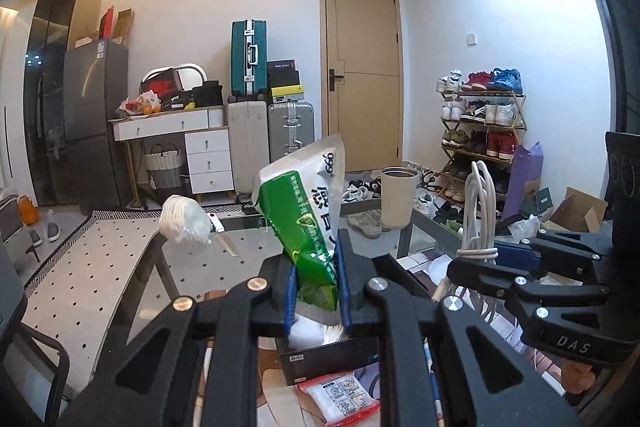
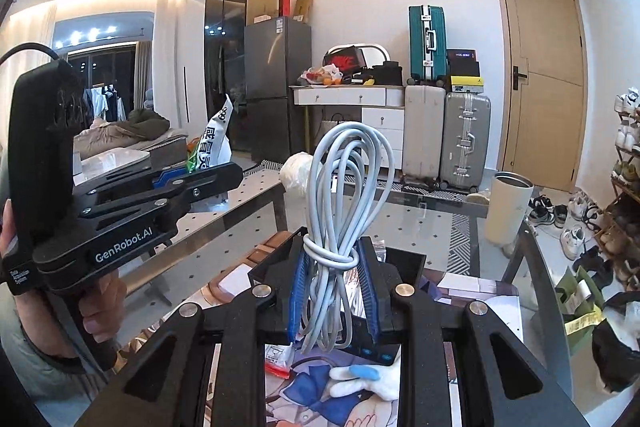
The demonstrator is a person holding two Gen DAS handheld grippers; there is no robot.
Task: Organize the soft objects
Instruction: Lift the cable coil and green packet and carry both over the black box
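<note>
Left claw [image 1: 318,291] is clamped on a green & white pouch [image 1: 308,211], which sticks up tilted from between its blue pads. Right claw [image 2: 334,295] grips a coiled grey cable [image 2: 340,203] (tied round w/ its own loop), standing upright betw. the fingers. Both are held above a glass table [image 2: 440,223]. Below the left claw sits a black box [image 1: 332,355] w/ a red-edged packet [image 1: 340,399] in front; a white wad [image 1: 184,221] and a cream cup [image 1: 398,197] lie beyond.
</note>
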